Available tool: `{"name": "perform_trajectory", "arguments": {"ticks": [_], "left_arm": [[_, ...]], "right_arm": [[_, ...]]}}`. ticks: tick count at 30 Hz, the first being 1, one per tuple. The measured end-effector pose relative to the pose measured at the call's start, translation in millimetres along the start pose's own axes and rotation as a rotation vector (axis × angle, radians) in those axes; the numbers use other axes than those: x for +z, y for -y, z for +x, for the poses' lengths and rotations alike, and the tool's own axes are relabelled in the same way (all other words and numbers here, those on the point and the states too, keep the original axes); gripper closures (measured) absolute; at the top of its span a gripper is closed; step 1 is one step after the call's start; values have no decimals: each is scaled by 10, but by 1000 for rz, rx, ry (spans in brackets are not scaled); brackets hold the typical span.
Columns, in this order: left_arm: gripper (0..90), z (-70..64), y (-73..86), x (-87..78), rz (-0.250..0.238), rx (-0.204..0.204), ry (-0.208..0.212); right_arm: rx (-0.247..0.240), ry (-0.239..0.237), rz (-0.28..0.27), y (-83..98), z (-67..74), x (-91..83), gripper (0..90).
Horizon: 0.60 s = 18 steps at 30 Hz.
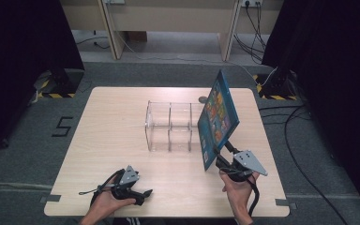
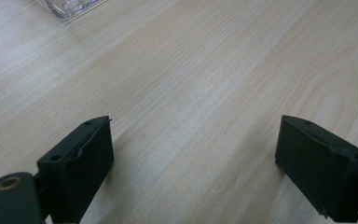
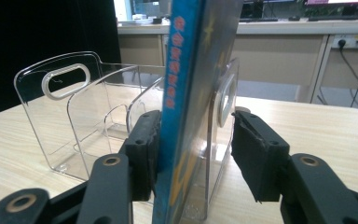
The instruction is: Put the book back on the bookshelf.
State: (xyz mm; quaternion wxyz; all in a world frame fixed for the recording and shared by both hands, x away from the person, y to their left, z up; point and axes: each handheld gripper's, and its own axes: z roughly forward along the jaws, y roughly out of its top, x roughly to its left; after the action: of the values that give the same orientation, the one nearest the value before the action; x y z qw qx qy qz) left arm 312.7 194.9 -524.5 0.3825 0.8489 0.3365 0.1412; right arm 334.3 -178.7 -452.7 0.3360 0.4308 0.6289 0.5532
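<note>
At centre right of the high view, the book [image 1: 218, 117] stands tilted beside the clear rack [image 1: 171, 125], between the right gripper [image 1: 224, 154] jaws; only one pad touches it. The left gripper [image 1: 143, 194], lower left, is open above the table [image 1: 112, 122].

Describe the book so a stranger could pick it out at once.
Start at the pale wooden table and find the clear plastic rack at its middle. At the rack's right end a thin book stands tilted on edge, between the jaws of the right gripper. Its blue, brightly pictured cover is the only colourful thing there.
</note>
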Motion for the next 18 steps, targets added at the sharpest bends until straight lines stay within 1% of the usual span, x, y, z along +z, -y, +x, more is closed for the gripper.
{"name": "perform_trajectory", "arguments": {"ticks": [1,2,4,9,11,18], "left_arm": [[99,0,-1,0,0,0,0],[99,0,-1,0,0,0,0],[99,0,0,-1,1,0,0],[99,1,3,-3,1,2,0],[98,1,2,-2,1,2,1],[71,-3,8,8,-2,11,9]], "right_arm": [[-3,-12,-2,5,-4,-14,526],[-3,-12,-2,5,-4,-14,526],[15,-31,-1,6,9,-28,521],[17,-34,-4,3,1,-51,520],[25,-39,-4,3,0,-61,513],[39,-48,-9,-3,-7,-119,503]]}}
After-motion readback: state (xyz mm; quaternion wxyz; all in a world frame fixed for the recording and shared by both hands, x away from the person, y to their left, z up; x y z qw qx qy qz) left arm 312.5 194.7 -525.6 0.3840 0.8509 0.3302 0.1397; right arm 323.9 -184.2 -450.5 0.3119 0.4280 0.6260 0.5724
